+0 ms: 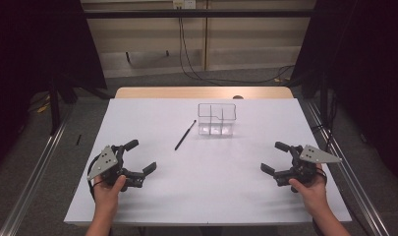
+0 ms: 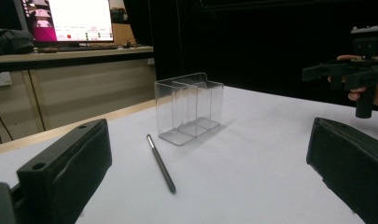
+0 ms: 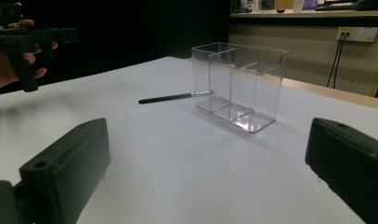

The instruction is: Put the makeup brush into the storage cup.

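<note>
A clear plastic organiser (image 1: 216, 118) (image 2: 189, 108) (image 3: 238, 85) with several compartments stands upright on the white table (image 1: 206, 187), toward the far middle. A thin dark pen (image 1: 185, 134) (image 2: 161, 163) (image 3: 170, 98) lies flat just left of it, one end close to the organiser's wall. My left gripper (image 1: 140, 156) (image 2: 210, 186) rests at the near left, open, jaws wide apart with nothing between them. At the near right my right gripper (image 1: 273, 157) (image 3: 207, 186) is open and empty as well. Both point inward toward the pen and organiser.
The white table surface ends in a wooden strip (image 1: 201, 92) at the far side. Metal rails (image 1: 34, 172) run along the floor on both sides. Cables (image 1: 191, 64) hang from a wall socket behind. A monitor (image 2: 67, 21) stands on a desk beyond the table.
</note>
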